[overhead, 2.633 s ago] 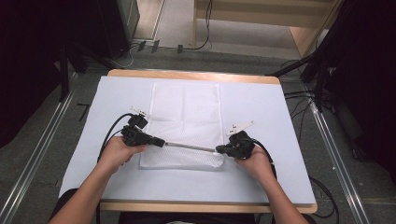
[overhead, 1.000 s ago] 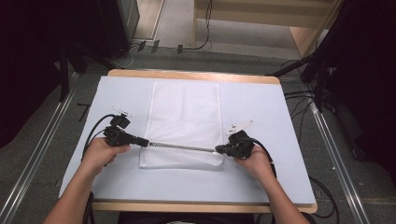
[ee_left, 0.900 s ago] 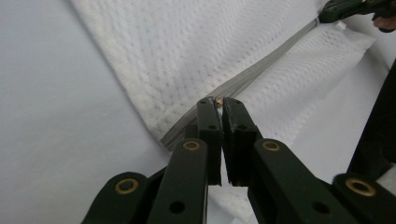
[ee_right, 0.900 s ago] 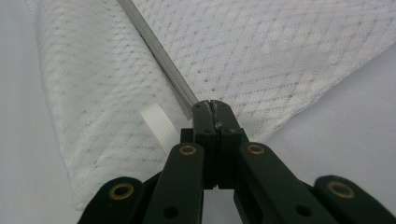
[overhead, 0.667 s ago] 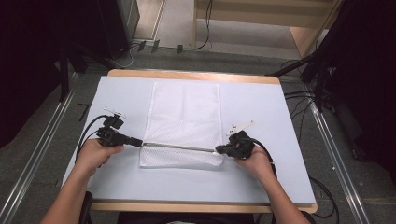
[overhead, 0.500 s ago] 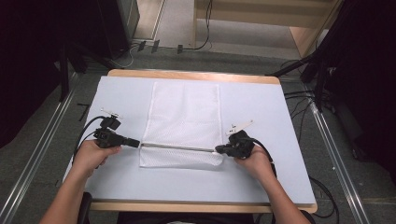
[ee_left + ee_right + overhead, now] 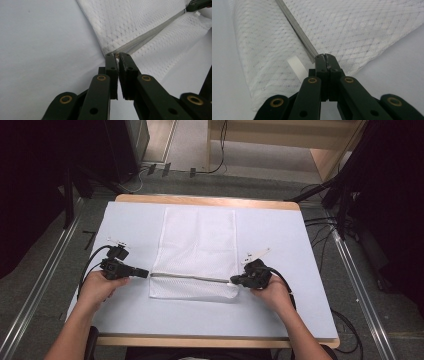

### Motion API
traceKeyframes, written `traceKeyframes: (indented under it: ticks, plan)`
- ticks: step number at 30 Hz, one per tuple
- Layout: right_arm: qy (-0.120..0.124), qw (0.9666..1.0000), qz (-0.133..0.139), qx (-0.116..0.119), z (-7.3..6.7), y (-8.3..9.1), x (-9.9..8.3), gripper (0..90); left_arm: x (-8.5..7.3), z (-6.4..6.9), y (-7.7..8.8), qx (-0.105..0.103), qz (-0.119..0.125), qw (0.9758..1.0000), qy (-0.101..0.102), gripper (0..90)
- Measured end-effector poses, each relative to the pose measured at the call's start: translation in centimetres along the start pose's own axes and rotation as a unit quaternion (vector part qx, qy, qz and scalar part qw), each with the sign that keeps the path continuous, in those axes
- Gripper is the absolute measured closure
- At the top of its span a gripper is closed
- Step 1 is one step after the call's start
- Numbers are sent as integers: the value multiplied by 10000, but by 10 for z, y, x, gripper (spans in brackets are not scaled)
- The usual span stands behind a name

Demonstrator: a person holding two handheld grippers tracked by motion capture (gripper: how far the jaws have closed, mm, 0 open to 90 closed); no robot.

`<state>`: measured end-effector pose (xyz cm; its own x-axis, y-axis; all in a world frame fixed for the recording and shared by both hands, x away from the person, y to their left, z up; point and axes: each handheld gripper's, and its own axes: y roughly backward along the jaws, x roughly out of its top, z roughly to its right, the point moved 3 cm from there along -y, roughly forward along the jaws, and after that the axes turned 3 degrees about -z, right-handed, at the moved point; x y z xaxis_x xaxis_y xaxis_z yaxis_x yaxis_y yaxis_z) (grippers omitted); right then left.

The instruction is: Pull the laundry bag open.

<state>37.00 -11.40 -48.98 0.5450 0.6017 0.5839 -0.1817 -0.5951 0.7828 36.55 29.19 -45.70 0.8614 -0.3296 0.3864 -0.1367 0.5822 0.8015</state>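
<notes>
A white mesh bag (image 7: 200,240) lies flat in the middle of the table, with a grey zipper (image 7: 190,277) running across its near part. My left gripper (image 7: 145,273) sits at the zipper's left end, just off the bag's left edge. In the left gripper view its jaws (image 7: 118,54) have just been opening and stand a narrow gap apart, with the zipper's small end piece between the tips. My right gripper (image 7: 232,281) is shut on the zipper's right end (image 7: 313,53) at the bag's edge (image 7: 325,56).
The table wears a pale cover (image 7: 300,250) with bare room on both sides of the bag. A white ribbed tab (image 7: 297,67) sticks out of the bag beside the right jaws. Cables (image 7: 87,270) trail from both grippers. Dark equipment and floor cables surround the table.
My left gripper has slid left along the zipper line, from over the bag to just past its left edge. The right gripper has held still at the right end.
</notes>
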Motion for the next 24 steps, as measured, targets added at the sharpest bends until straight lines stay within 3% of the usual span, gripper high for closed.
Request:
traceKeyframes:
  ticks: [3, 6, 13, 18, 24]
  plan:
    - [-66, 9999, 4, 89, 1, 0, 1, 870, 0, 0, 0, 101, 64, 9999, -97, 807]
    - [-59, 9998, 35, 212, 1, 0, 1, 823, 1, 2, 2, 62, 215, 9994, -264, 722]
    - [-177, 9995, 233, 103, 5, 9, 4, 712, 2, 1, 6, 194, 497, 9972, -516, 596]
    - [-321, 9985, 445, 23, 13, 18, 4, 613, 3, -6, 11, 317, 729, 9958, -459, 488]
    - [-473, 9969, 591, -219, 27, 24, -3, 513, 5, -12, 12, 541, 830, 9941, -447, 443]
